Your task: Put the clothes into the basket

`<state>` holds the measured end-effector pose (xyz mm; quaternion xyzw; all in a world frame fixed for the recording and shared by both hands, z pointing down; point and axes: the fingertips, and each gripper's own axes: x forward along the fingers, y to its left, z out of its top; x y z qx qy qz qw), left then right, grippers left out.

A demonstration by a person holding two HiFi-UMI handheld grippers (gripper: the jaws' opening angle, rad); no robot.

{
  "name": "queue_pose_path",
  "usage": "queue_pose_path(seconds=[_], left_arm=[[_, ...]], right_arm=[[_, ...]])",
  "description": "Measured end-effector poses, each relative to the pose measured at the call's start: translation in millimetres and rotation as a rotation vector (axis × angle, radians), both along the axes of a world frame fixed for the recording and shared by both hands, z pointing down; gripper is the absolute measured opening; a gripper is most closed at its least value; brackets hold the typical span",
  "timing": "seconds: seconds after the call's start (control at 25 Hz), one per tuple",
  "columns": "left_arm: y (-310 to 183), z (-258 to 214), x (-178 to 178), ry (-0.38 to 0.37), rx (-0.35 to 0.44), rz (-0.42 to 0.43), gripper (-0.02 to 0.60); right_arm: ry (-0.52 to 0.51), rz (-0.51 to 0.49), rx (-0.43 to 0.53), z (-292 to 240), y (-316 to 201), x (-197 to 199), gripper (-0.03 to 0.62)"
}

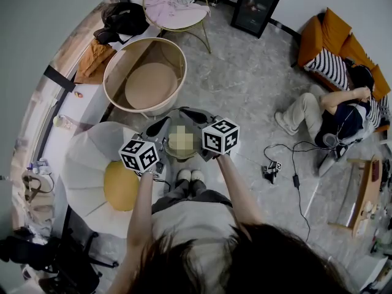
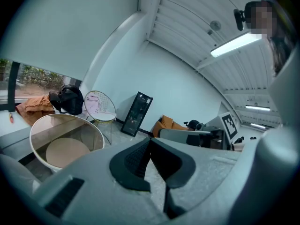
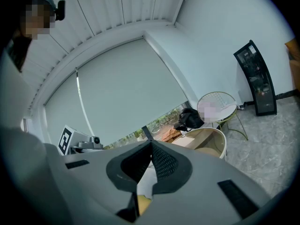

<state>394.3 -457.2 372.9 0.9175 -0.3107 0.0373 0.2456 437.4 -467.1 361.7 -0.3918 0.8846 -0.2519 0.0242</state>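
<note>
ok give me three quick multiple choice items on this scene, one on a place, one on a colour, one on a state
1. Where does the pink garment lie? A in the basket B on the wire chair C on the floor
2. What colour is the cushion on the white chair? A yellow B blue C red
3. How do the left hand-held gripper's jaws stand? A shut, empty B wide apart C shut on cloth
1 B: it drapes the chair's seat, and the basket holds nothing. 2 A: plainly yellow. 3 A: tips meet with nothing between.
</note>
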Motion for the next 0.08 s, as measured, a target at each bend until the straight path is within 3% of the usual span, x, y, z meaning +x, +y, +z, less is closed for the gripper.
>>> queue_pose_path(seconds=[0.08], left_arm=[[-0.3,-0.9,-2.7,0.001,0.001,-0.004,0.011]], right_arm=[[0.001,-0.001,0.000,-0.7,0.3,-1.8,0.009]])
